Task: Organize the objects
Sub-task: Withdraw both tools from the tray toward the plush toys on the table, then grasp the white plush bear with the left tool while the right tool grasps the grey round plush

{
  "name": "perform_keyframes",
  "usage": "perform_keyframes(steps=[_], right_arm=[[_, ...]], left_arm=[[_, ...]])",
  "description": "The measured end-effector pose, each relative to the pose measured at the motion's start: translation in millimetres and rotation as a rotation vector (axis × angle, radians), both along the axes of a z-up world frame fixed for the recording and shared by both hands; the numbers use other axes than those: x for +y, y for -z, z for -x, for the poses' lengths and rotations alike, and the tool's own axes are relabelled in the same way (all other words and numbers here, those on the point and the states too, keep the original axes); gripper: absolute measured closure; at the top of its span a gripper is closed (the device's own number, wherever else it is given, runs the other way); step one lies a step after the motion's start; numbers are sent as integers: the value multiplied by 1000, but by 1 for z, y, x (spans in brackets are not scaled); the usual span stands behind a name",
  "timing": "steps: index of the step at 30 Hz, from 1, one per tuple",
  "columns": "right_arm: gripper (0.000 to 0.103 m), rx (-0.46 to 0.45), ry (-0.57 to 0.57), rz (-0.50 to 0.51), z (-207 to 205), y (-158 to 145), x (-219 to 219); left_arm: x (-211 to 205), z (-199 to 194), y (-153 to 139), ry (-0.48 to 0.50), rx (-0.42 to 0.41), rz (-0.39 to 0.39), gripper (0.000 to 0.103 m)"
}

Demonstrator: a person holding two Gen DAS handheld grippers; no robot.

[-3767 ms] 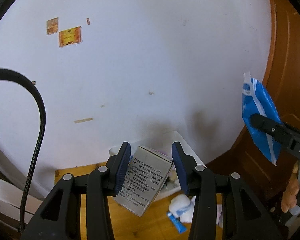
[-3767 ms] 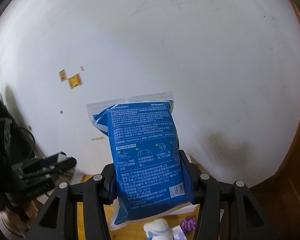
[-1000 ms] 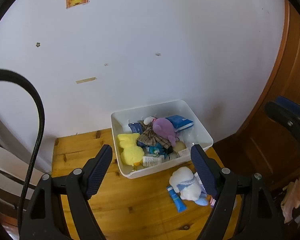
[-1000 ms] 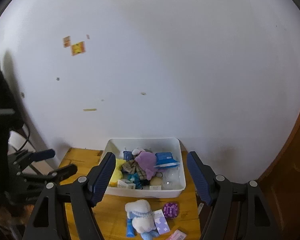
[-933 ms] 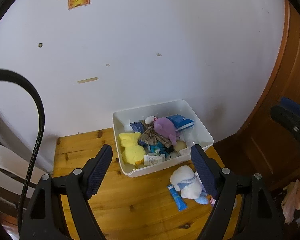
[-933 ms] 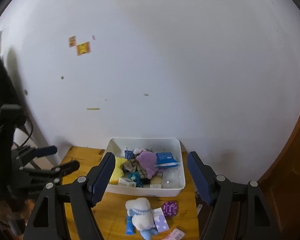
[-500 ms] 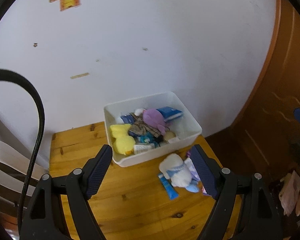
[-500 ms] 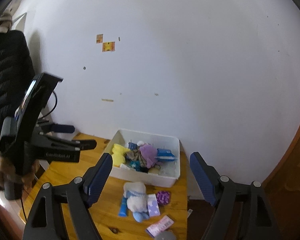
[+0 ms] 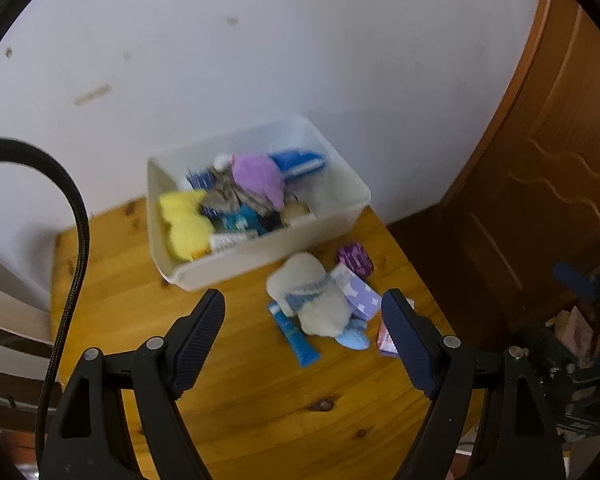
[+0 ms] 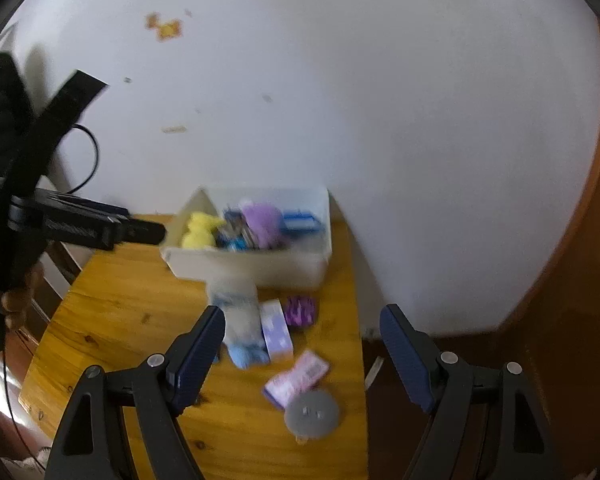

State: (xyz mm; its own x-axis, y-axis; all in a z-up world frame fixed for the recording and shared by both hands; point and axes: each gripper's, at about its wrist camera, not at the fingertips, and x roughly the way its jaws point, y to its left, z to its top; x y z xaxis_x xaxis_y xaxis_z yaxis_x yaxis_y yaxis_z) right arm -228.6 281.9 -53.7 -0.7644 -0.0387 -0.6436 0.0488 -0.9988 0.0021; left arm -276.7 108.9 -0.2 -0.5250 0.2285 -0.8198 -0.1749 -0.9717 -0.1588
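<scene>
A white bin point(image 9: 260, 256) stands on the wooden table point(image 9: 240, 392) against the wall, holding a yellow plush point(image 9: 184, 224), a purple plush point(image 9: 258, 178), a blue pack point(image 9: 298, 160) and small boxes. In front of it lie a white plush with a blue scarf point(image 9: 312, 296), a blue tube point(image 9: 296, 338), a lilac box point(image 9: 360, 296), a purple pouch point(image 9: 354, 258) and a pink packet point(image 10: 296, 376). My left gripper point(image 9: 302, 304) hangs open above the white plush. My right gripper point(image 10: 302, 316) is open and empty over the table's right end.
A grey round disc point(image 10: 311, 414) lies near the table's front right corner. A brown wooden door point(image 9: 540, 200) stands to the right, past the table edge. A black cable point(image 9: 76, 240) loops at the left. A hand point(image 10: 16, 300) holds the left gripper's handle.
Both grippers, which earlier held a box and a blue pack, are open and empty. Over the last second both have tilted down and come closer to the loose items on the table.
</scene>
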Motion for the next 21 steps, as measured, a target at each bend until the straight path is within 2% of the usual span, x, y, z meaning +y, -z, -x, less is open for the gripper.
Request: perform_keyframes(steps=[3, 10, 16, 21], right_arm=[[22, -56, 41, 48, 4, 31, 16], [22, -160, 114, 69, 13, 96, 33], [22, -229, 149, 86, 20, 137, 38], [22, -269, 162, 99, 24, 159, 41]], left_arm=[[6, 8, 18, -2, -43, -13, 20], [22, 30, 67, -13, -152, -22, 20], [28, 48, 96, -50, -206, -36, 20], [33, 61, 115, -75, -239, -42, 20]])
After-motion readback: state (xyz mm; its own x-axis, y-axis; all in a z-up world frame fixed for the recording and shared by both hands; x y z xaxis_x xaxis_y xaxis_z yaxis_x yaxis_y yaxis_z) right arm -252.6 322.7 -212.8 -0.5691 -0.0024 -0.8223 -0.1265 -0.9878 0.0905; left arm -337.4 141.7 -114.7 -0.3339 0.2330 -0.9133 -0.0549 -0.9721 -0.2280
